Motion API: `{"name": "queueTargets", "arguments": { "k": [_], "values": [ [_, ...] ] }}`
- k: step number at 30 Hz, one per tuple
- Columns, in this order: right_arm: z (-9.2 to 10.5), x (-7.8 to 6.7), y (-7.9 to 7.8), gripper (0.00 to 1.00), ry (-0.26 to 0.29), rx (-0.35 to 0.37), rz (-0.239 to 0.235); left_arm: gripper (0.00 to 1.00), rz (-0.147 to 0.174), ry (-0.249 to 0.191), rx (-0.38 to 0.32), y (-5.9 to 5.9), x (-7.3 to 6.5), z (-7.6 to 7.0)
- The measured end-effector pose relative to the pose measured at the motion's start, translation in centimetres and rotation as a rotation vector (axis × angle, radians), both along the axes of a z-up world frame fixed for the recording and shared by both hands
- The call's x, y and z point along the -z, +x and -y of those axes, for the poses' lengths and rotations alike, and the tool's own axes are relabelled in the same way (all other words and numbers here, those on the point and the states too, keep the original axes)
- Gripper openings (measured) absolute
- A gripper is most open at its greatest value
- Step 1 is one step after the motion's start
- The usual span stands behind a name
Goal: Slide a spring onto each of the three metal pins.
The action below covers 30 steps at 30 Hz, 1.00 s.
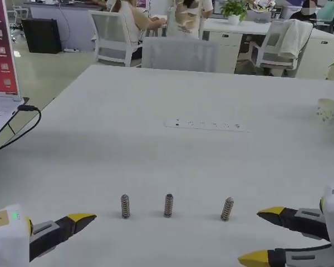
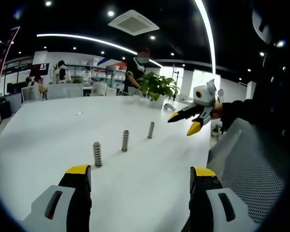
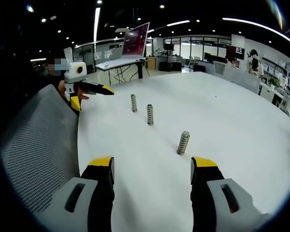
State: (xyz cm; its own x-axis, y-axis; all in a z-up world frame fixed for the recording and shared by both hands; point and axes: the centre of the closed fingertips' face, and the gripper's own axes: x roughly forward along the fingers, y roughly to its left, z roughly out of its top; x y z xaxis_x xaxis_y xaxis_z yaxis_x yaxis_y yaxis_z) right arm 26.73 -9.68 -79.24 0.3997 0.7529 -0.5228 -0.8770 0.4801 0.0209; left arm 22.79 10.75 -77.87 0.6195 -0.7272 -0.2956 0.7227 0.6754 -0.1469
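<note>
Head view: three springs stand in a row near the front edge of the white table [image 1: 156,94]: left spring [image 1: 125,206], middle spring [image 1: 168,205], right spring [image 1: 227,209]. Left and middle are upright, the right one leans slightly. Can't make out the pins inside the coils.

Right gripper [image 1: 262,234] is at near right, beside the right spring but apart from it. Jaws spread, holding nothing.

Left gripper view: left gripper [image 2: 140,171] has its jaws wide apart and empty. The left spring is just ahead of it, no contact.

Farther back on the table: power strip [image 1: 207,125] mid-table, paper cup [image 1: 327,109] far right, laptop [image 1: 0,55] with a black cable [image 1: 28,119] at the left edge.
</note>
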Motion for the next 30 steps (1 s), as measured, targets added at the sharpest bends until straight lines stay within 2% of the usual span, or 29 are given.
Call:
{"name": "queueTargets", "arguments": {
  "k": [8, 13, 20, 30],
  "values": [
    [0.3, 0.4, 0.3, 0.76, 0.039, 0.036, 0.014, 0.81, -0.008, -0.006, -0.004, 0.2, 0.4, -0.2],
    [0.6, 1.0, 0.4, 0.79, 0.038, 0.057, 0.027, 0.81, -0.013, -0.008, -0.008, 0.4, 0.7, -0.5],
    [0.7, 1.2, 0.2, 0.8, 0.037, 0.066, 0.018, 0.81, -0.024, -0.011, -0.016, 0.4, 1.3, -0.8],
    [1.0, 1.1, 0.5, 0.81, 0.037, 0.084, 0.025, 0.81, -0.027, -0.016, -0.016, 0.6, 1.4, -0.7]
  ]
}}
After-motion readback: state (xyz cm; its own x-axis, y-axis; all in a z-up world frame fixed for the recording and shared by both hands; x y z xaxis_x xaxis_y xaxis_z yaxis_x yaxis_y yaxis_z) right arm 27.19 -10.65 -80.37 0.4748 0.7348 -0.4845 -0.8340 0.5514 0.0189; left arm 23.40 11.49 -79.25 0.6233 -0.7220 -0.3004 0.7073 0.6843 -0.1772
